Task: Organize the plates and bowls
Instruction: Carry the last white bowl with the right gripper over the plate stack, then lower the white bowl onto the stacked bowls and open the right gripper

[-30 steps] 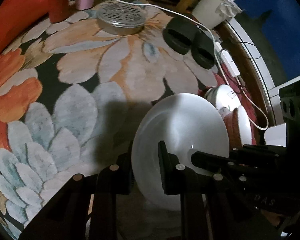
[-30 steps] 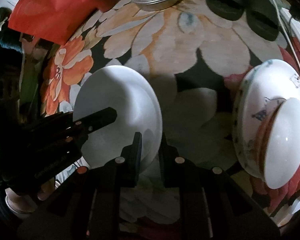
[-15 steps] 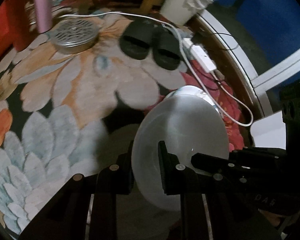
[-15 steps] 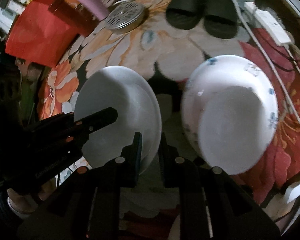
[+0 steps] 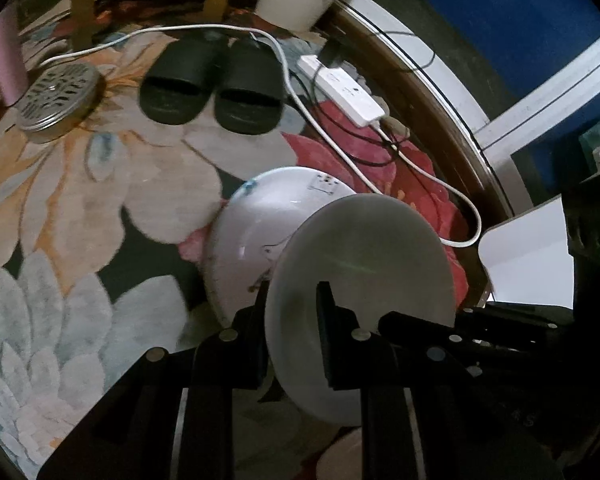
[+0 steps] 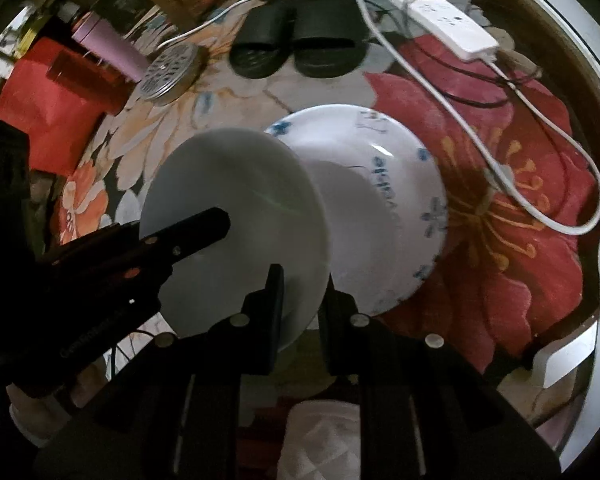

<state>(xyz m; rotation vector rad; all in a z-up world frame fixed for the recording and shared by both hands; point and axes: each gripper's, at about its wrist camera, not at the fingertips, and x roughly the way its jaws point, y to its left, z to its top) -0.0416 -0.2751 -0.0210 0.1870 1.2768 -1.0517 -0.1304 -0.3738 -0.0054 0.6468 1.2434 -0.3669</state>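
Observation:
A plain white plate (image 5: 364,256) (image 6: 236,204) hangs in the air, held on opposite rims by both grippers. My left gripper (image 5: 292,296) is shut on its near rim. My right gripper (image 6: 302,280) is shut on the other rim; it also shows in the left wrist view as a dark finger (image 5: 412,328). The plate is tilted and partly overlaps a larger white plate with blue flowers (image 6: 384,184) (image 5: 256,236), which lies on the floral carpet. A smaller white dish rests on the flowered plate, mostly hidden.
Black slippers (image 5: 216,84) lie further back. A white power strip (image 5: 348,92) and its cable (image 6: 540,204) run along the carpet's right side. A round metal grate (image 5: 56,100), a pink bottle (image 6: 108,48) and a red mat (image 6: 48,120) are at the left.
Both grippers have carried the white plate to the right, from open carpet to over the blue-flowered plate. Both grips have stayed shut.

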